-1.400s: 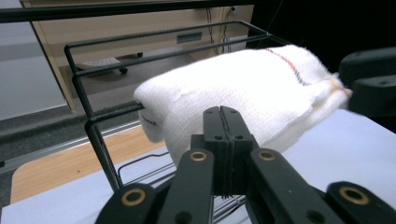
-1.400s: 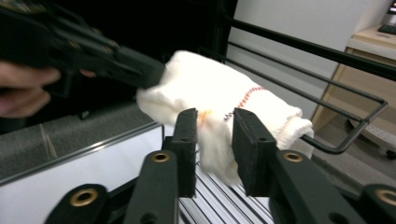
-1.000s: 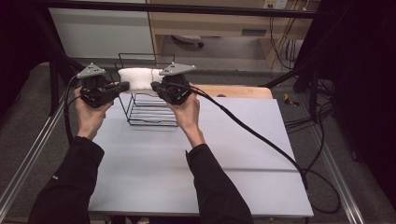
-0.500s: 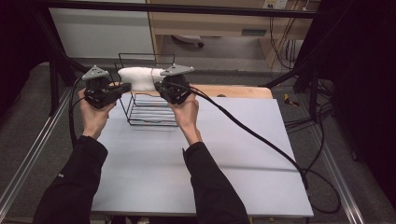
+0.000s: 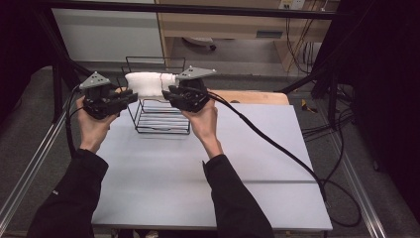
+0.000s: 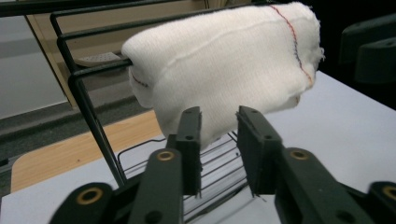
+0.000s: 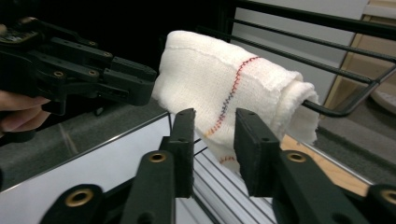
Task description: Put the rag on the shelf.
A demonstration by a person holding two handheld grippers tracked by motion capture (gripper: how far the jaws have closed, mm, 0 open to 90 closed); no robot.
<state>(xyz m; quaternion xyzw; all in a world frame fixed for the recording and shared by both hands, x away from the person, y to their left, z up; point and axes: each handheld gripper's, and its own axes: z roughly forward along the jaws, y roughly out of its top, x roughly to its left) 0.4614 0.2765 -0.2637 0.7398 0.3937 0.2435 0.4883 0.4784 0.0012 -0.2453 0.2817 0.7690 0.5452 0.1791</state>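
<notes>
Black long sleeves, black left hand-held gripper [image 5: 130, 95] and right hand-held gripper [image 5: 167, 94], grey three-cornered top plates, brass-ringed screws, trailing black cables

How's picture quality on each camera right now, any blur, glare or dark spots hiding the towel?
High view: soft and dim at the edges, but the white towel on the wire rack reads clearly. Left gripper view: towel evenly lit, weave and stitching sharp; the near jaws are slightly soft. Right gripper view: towel sharp, background black at upper left, and the table shows a glossy sheen.
</notes>
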